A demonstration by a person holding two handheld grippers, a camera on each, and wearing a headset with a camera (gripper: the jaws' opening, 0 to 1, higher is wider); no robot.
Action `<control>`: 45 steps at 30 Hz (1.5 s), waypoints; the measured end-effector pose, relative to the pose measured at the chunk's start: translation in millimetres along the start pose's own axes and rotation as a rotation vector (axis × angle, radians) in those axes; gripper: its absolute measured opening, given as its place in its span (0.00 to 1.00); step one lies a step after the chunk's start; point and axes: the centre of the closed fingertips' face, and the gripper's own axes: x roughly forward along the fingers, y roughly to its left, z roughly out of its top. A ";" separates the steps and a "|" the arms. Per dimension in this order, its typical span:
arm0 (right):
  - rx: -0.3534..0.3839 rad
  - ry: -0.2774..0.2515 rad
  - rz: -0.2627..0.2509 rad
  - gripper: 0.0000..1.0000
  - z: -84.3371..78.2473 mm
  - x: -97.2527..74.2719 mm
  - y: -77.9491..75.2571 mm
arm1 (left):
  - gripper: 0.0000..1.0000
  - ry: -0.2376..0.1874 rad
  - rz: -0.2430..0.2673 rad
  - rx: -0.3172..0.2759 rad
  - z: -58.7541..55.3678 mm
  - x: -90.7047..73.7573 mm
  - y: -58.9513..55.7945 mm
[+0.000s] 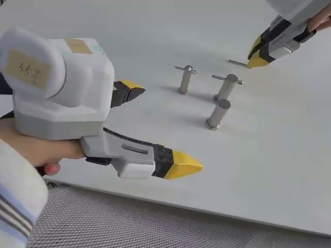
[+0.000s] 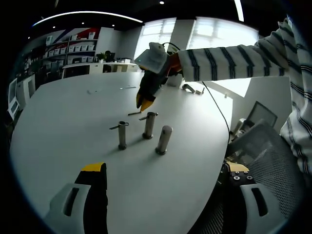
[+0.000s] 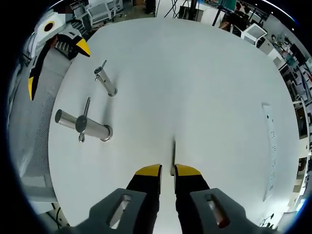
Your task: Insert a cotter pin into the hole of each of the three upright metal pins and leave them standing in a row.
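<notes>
Three upright metal pins stand close together on the white table [image 1: 269, 170]. The far pin [image 1: 185, 79] and the middle pin [image 1: 226, 87] each carry a cotter pin through the top; the near pin [image 1: 219, 113] has none. My left gripper [image 1: 158, 126] is held wide open in front of them, with nothing between its jaws; in its own view [image 2: 165, 168] the bare pin [image 2: 164, 140] stands ahead. Beyond the pins, my right gripper [image 1: 257, 61] is low over the table, shut on a loose cotter pin [image 3: 173, 155] that pokes out past its tips [image 1: 238, 63].
The table's near edge runs below my left gripper, with a grey mesh chair seat [image 1: 155, 222] under it. A white power strip [image 3: 269, 146] lies far off to the right of my right gripper. Small metal parts [image 2: 192, 89] lie at the table's far side.
</notes>
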 end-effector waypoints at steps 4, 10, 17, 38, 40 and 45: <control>-0.003 0.022 -0.017 0.04 -2.8 8.6 -7.1 | 0.99 -0.004 0.000 -0.007 -0.7 -0.1 0.7; 0.007 0.053 0.001 0.00 -6.4 14.2 -1.8 | 0.99 -0.003 -0.011 -0.004 -1.8 0.5 -2.1; 0.007 0.068 0.014 0.00 -6.0 14.9 1.0 | 0.99 -0.001 -0.011 -0.014 -3.1 -0.4 -0.5; -0.034 0.142 0.032 0.00 -4.8 7.4 13.8 | 0.97 0.008 -0.015 -0.013 6.2 -1.0 -8.3; -0.034 0.148 0.024 0.00 -3.3 6.7 15.2 | 0.97 0.011 -0.014 -0.007 7.2 -0.9 -10.6; -0.028 0.146 0.023 0.00 -5.1 6.9 7.6 | 0.97 0.015 -0.007 0.006 10.6 -3.5 -9.1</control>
